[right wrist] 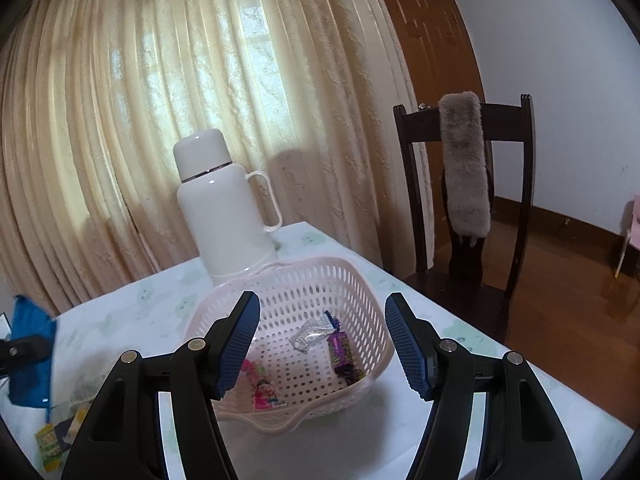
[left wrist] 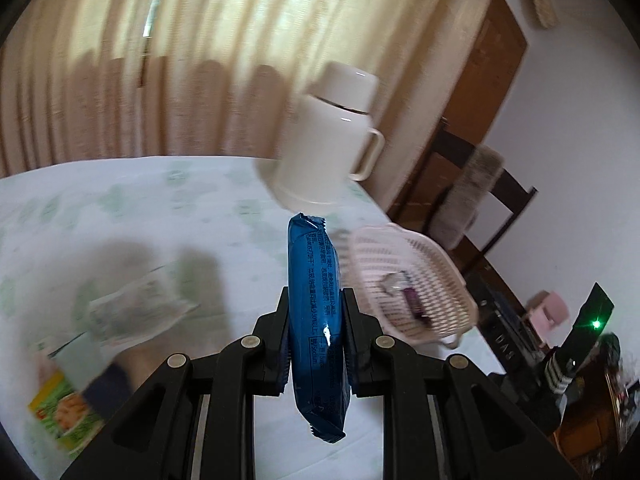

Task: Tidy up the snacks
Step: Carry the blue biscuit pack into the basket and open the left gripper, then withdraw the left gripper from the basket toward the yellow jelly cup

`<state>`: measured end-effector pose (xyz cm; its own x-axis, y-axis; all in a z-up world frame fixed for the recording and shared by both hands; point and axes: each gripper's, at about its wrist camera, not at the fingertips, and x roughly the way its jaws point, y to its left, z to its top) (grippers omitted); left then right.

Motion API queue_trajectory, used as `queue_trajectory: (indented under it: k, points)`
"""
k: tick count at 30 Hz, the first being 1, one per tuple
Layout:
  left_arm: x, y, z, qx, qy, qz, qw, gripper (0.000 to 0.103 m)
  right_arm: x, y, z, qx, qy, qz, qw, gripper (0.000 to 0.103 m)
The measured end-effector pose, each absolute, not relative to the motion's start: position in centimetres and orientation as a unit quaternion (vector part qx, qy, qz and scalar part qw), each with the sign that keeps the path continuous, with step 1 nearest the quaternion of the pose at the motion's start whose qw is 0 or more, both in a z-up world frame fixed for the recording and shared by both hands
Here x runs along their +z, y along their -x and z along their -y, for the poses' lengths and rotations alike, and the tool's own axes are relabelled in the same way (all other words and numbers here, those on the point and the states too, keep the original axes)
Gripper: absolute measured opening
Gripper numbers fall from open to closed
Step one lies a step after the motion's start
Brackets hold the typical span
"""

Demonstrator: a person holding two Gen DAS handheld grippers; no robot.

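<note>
My left gripper (left wrist: 315, 312) is shut on a blue snack packet (left wrist: 316, 320) and holds it upright above the table, left of the pink slotted basket (left wrist: 440, 264). In the right wrist view the same packet (right wrist: 30, 344) shows at the far left. My right gripper (right wrist: 322, 340) is open and empty just in front of the basket (right wrist: 360, 280). The basket holds a purple candy bar (right wrist: 342, 354), a silver wrapper (right wrist: 310, 336) and a pink packet (right wrist: 262, 386).
A white thermos jug (right wrist: 224, 208) stands behind the basket on the table (right wrist: 520, 392). More snack packets lie at the left (left wrist: 132, 312), with a green-yellow one (left wrist: 64, 412) near the edge. A dark wooden chair (right wrist: 464, 200) stands beyond the right edge.
</note>
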<state>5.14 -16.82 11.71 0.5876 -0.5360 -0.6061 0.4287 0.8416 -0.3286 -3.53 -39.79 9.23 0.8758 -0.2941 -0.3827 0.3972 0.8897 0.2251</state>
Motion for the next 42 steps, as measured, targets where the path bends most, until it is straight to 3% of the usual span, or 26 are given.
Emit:
queue_trajectory:
  k: [18, 20, 22, 24, 42]
  points:
    - [10.0, -8.3, 28.2, -0.349, 0.062, -0.401, 0.845, 0.019, 9.6, 4.4, 40.9, -0.190, -0.187, -0.162, 0.950, 0.067]
    - [9.4, -8.6, 28.7, -0.349, 0.064, -0.407, 0.842, 0.023, 9.6, 4.5, 41.2, -0.191, -0.193, -0.163, 0.949, 0.067]
    - [9.0, -8.9, 28.7, -0.344, 0.070, -0.409, 0.842, 0.039, 9.7, 4.6, 41.4, -0.194, -0.197, -0.162, 0.947, 0.067]
    - [8.9, -9.1, 28.6, -0.336, 0.074, -0.409, 0.845, 0.042, 9.7, 4.8, 41.7, -0.198, -0.204, -0.161, 0.945, 0.067]
    - [11.0, -8.1, 26.3, -0.280, 0.009, -0.361, 0.889, 0.043, 9.4, 4.4, 40.5, -0.184, -0.182, -0.169, 0.951, 0.067]
